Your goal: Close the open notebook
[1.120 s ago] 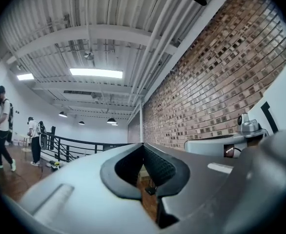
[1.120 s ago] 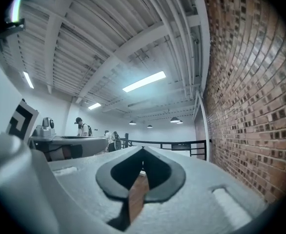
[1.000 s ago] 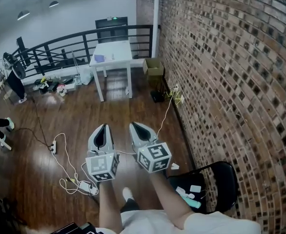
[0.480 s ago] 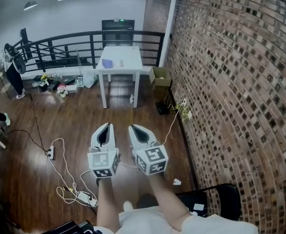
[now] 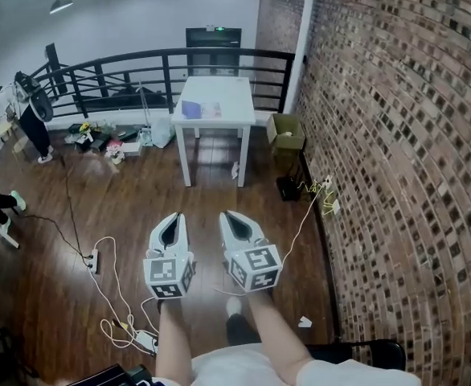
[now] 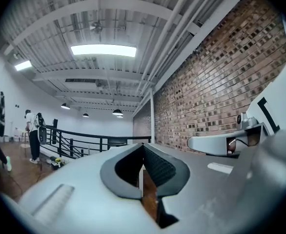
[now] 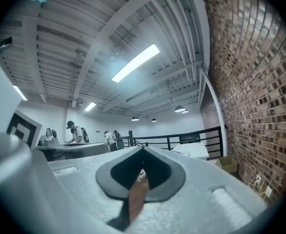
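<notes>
Left gripper [image 5: 172,219] and right gripper [image 5: 231,216] level, jaws together.

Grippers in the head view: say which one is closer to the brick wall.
The right gripper: it is on the side of the brick wall, with the left gripper beside it, farther from the bricks.

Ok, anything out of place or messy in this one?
Only floor mess: loose white cables snake across the wood floor, a white scrap lies near the brick wall, and clutter sits by the railing.
</notes>
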Available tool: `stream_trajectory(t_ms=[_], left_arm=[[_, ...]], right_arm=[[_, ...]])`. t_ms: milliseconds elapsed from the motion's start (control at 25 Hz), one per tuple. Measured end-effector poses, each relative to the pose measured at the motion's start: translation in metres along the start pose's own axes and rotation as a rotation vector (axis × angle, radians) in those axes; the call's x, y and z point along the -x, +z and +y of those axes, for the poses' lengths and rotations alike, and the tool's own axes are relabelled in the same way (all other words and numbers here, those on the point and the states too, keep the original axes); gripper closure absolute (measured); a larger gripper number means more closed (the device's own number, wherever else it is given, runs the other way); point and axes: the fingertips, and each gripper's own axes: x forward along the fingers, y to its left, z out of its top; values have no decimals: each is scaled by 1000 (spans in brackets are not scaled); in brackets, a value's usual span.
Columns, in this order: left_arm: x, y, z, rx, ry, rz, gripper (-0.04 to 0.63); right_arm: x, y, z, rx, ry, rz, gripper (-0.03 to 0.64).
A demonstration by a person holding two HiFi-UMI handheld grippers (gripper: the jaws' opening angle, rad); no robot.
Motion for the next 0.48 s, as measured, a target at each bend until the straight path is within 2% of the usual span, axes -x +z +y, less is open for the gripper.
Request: stream_trajectory(t_ms=[160, 280, 400, 480], left_arm=[[-77, 29, 7, -19, 4, -36, 577], [-122, 38, 8, -27, 11, -50, 577], [-152, 30, 17, -14, 36, -61, 577], [-171, 16, 22, -6, 49, -38, 577]], right_arm=[[-66, 37, -45, 14, 31, -70, 624], [-103, 57, -82, 40, 4, -102, 626], [-123, 52, -105, 79, -5, -87, 624], [-133, 37, -120, 81, -5, -48, 624]])
